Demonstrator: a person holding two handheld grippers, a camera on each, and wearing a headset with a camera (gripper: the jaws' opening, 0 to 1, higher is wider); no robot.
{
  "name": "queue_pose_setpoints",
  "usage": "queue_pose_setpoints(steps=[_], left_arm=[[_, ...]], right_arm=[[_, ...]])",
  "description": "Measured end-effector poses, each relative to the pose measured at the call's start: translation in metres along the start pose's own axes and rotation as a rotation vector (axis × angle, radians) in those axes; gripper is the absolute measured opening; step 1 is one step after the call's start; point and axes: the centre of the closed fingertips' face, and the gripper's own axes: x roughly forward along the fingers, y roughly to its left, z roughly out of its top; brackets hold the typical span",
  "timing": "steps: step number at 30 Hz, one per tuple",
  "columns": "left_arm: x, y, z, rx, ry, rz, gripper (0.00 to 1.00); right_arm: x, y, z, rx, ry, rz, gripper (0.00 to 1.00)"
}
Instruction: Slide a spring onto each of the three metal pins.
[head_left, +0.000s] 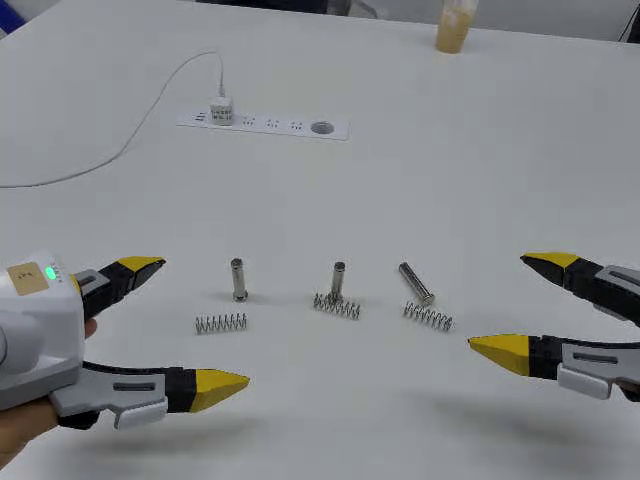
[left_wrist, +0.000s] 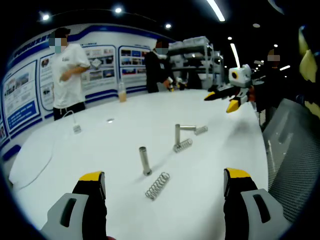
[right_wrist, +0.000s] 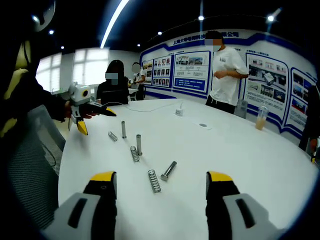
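Flanking the parts, the left claw (head_left: 185, 325) and right claw (head_left: 512, 305) gape wide and empty, with bare white surface (head_left: 340, 420) open between them. The left pin (head_left: 238, 279) and middle pin (head_left: 338, 281) stand upright, and the right pin (head_left: 416, 283) lies flat. The left spring (head_left: 221, 323), middle spring (head_left: 336, 306) and right spring (head_left: 428, 316) lie beside them. A power strip (head_left: 263, 124) sits well behind, and an amber bottle (head_left: 455, 25) stands near the far edge. Writing on the wall posters (right_wrist: 187, 70) is too blurred to read.

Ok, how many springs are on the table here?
3, all lying loose: left spring by the left pin, middle spring at the middle pin, right spring by the lying right pin.
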Motion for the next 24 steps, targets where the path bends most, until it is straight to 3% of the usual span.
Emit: queue_pose_setpoints(steps=[12, 24], left_arm=[[0.000, 0.001, 0.002, 0.004, 0.002, 0.000, 1.00], [0.000, 0.000, 0.003, 0.004, -0.001, 0.001, 1.00]], right_arm=[[0.006, -0.013, 0.009, 0.007, 0.011, -0.020, 0.69], [0.034, -0.025, 0.018, 0.024, 0.069, -0.038, 0.57]])
